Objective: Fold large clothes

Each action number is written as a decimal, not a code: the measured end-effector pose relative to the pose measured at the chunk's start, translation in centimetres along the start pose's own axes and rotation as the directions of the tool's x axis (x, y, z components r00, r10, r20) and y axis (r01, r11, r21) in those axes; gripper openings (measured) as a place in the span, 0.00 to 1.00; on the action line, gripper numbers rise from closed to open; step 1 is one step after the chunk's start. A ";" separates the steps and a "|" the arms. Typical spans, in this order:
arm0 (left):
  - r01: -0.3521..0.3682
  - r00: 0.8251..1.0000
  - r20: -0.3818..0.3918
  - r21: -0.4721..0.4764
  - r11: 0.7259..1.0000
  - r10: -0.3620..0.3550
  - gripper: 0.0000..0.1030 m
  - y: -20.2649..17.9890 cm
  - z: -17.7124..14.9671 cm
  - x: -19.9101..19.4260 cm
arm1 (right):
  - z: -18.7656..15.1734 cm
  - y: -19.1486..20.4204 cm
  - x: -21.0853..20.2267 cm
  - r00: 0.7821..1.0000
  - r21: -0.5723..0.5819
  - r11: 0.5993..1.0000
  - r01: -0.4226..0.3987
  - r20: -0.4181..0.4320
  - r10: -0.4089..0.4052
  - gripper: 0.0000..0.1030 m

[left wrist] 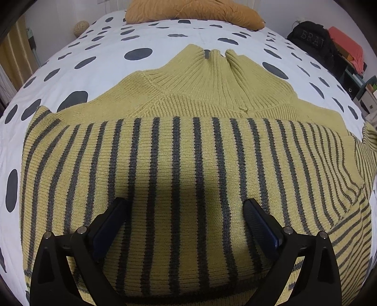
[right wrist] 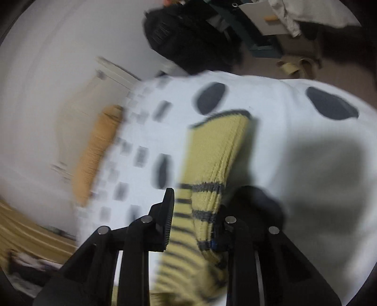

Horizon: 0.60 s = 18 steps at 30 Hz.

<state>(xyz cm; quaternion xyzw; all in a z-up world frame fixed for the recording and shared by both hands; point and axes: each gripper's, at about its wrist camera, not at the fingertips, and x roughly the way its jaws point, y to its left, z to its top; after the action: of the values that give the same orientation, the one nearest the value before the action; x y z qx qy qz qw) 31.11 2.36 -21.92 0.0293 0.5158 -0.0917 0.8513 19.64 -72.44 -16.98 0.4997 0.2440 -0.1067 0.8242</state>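
A yellow-green sweater with grey stripes (left wrist: 179,164) lies spread on the bed, its plain ribbed collar pointing away from me. My left gripper (left wrist: 186,207) is open just above the striped body, one finger on each side, holding nothing. In the blurred right wrist view my right gripper (right wrist: 195,207) is shut on a sleeve of the sweater (right wrist: 212,150). The sleeve's ribbed cuff hangs forward beyond the fingers, over the bed.
The bed has a white cover with dark grey spots (left wrist: 141,40). An orange-brown pillow (left wrist: 193,11) lies at its head. A black bag (left wrist: 311,40) and shelves with clutter stand beside the bed at the right.
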 end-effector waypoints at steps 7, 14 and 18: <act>0.059 0.998 -0.002 -0.071 0.996 -0.059 0.95 0.8 0.1 -1.7 | -7.6 9.8 -1.4 0.867 0.073 0.878 -0.473 -0.140 0.479 0.26; 0.265 0.964 0.069 -0.287 0.921 -0.256 0.95 6.3 -1.0 -6.5 | -29.3 27.2 4.7 0.581 0.140 0.738 -0.660 -0.527 0.620 0.26; 0.300 0.952 0.047 -0.355 0.885 -0.303 0.95 9.6 -2.2 -7.1 | -41.4 30.7 9.4 0.609 0.017 0.859 -0.512 -0.698 0.376 0.27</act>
<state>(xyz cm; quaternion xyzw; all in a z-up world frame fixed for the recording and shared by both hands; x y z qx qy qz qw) 27.78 12.97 -17.09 -0.2064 0.5264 -0.1271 0.8150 28.37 -20.88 -13.85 0.4692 0.4046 0.3152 0.7188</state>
